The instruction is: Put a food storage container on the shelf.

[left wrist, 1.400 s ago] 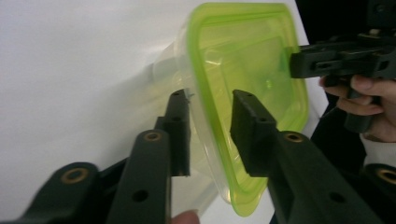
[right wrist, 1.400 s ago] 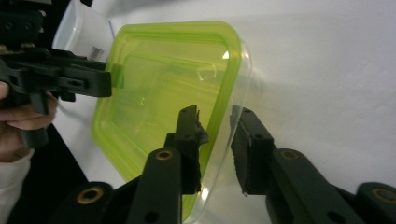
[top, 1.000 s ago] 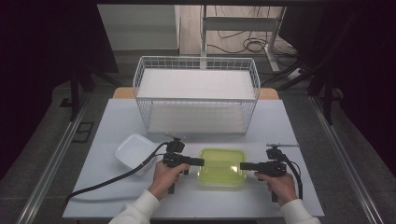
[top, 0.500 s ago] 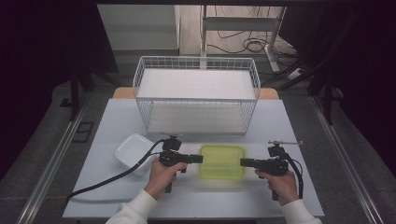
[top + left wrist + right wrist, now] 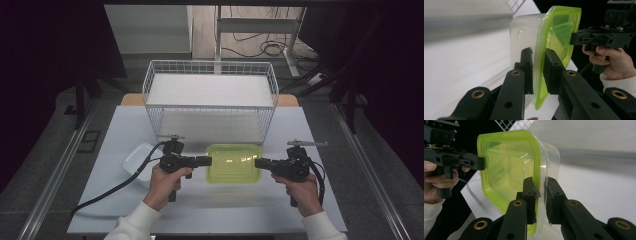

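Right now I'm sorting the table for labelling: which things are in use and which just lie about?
In use:
green-lidded container, clamped at both ends
left gripper
right gripper

Lying about:
white lid on the table
wire basket behind

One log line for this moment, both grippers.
left gripper: shut on container rim | right gripper: shut on container rim | green-lidded container: held between them, before wire basket

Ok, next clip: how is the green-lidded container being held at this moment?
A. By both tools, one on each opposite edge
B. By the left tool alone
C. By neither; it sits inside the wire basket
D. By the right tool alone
A: the left tool clamps one rim of the green-lidded container and the right tool clamps the opposite rim, in front of the wire basket.
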A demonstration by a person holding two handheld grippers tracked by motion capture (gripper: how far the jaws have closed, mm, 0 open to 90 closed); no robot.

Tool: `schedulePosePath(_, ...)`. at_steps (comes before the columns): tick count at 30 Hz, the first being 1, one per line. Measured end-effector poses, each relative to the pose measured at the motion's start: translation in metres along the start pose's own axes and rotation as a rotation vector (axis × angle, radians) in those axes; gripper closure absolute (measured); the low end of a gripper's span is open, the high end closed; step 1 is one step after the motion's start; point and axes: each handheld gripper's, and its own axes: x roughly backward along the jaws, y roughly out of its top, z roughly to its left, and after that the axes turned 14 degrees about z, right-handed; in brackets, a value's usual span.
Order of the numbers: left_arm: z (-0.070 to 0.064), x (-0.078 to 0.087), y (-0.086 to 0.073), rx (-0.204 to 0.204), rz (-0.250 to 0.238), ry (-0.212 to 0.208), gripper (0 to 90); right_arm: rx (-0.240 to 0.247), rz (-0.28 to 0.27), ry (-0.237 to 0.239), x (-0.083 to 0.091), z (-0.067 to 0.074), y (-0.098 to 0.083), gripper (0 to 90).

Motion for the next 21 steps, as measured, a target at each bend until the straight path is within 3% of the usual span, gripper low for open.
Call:
schedulePosePath(3, -0.008, 0.010, 0.004, -0.030, -0.022, 0.009, 79.7, 0.043, -0.024, -0.016, 0.008, 0.010, 0.008, 79.0)
schedulePosePath(10, -0.017, 0.025, 0.012, -0.059, -0.046, 0.021, 79.7, 0.078, -0.054, -0.015, 0.016, 0.021, 0.019, 78.9)
schedulePosePath(21, -0.026, 0.052, 0.029, -0.095, -0.094, 0.042, 79.6, 0.136, -0.089, -0.011, 0.025, 0.038, 0.052, 78.9)
